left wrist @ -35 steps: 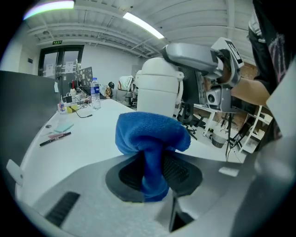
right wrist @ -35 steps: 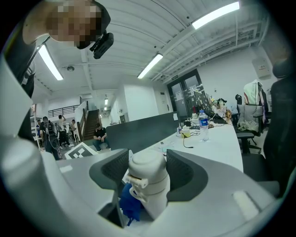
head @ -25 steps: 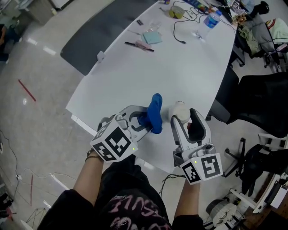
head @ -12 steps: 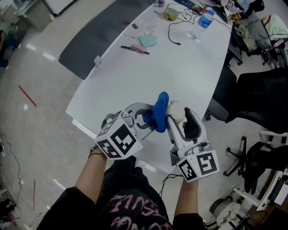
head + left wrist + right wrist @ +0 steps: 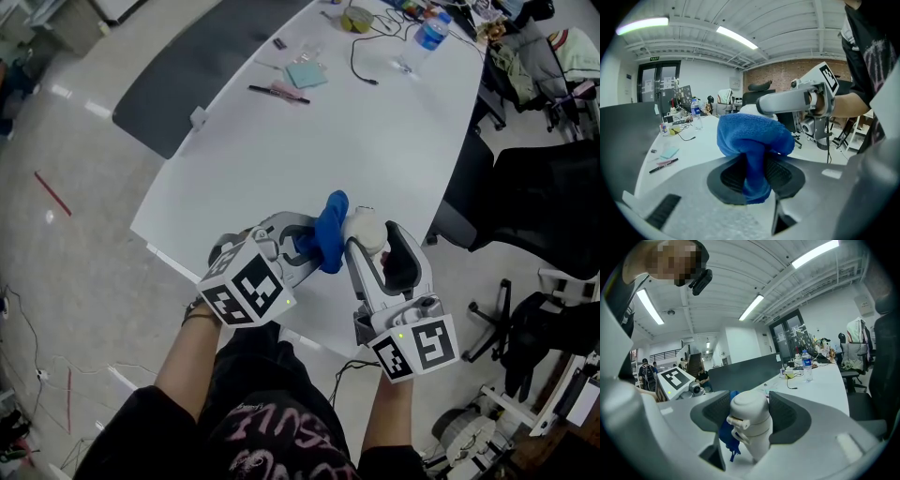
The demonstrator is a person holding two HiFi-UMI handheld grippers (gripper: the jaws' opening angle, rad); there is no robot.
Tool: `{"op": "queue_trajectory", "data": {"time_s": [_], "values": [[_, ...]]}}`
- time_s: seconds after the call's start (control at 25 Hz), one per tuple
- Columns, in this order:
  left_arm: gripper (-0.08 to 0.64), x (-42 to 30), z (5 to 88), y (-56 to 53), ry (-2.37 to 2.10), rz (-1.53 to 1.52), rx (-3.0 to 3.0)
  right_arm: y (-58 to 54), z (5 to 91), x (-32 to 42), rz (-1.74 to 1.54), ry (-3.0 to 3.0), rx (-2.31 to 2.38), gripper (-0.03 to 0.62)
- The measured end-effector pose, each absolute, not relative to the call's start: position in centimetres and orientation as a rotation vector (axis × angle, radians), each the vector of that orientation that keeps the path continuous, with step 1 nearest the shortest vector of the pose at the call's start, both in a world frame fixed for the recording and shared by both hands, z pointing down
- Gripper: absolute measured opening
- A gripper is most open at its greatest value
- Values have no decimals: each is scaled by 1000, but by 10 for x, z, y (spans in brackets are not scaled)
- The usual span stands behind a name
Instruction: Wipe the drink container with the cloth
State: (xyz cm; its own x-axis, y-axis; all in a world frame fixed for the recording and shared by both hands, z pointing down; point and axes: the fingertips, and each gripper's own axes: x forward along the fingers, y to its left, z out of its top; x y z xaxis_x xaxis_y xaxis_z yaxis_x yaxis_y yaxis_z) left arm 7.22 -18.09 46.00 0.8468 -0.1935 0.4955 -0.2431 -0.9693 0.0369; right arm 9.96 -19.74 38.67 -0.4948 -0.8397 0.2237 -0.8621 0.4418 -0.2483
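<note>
A white drink container (image 5: 366,231) with a rounded lid is held upright above the near end of the white table (image 5: 309,150); my right gripper (image 5: 367,251) is shut on it. In the right gripper view the container (image 5: 750,423) stands between the two pads. My left gripper (image 5: 302,246) is shut on a bunched blue cloth (image 5: 328,232), which presses against the container's left side. The left gripper view shows the cloth (image 5: 752,145) bulging out past the jaws, with the container mostly hidden behind it.
At the table's far end lie a water bottle (image 5: 427,37), a black cable (image 5: 361,67), a teal pad (image 5: 307,75), a pen (image 5: 272,92) and a tape roll (image 5: 356,19). Black office chairs (image 5: 539,206) stand to the right. A dark mat (image 5: 202,66) lies left of the table.
My left gripper has brought the blue cloth rightward until it touches the container. Both grippers have drawn close together since a second ago.
</note>
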Motion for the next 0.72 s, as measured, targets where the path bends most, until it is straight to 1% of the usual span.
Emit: {"op": "queue_trajectory", "data": {"time_s": [0.24, 0.72], "values": [[95, 72, 496, -179, -320, 852, 2870, -199, 388, 99, 515, -2603, 1536, 268], [97, 72, 541, -181, -271, 961, 2801, -200, 392, 99, 514, -2588, 1527, 275]]}}
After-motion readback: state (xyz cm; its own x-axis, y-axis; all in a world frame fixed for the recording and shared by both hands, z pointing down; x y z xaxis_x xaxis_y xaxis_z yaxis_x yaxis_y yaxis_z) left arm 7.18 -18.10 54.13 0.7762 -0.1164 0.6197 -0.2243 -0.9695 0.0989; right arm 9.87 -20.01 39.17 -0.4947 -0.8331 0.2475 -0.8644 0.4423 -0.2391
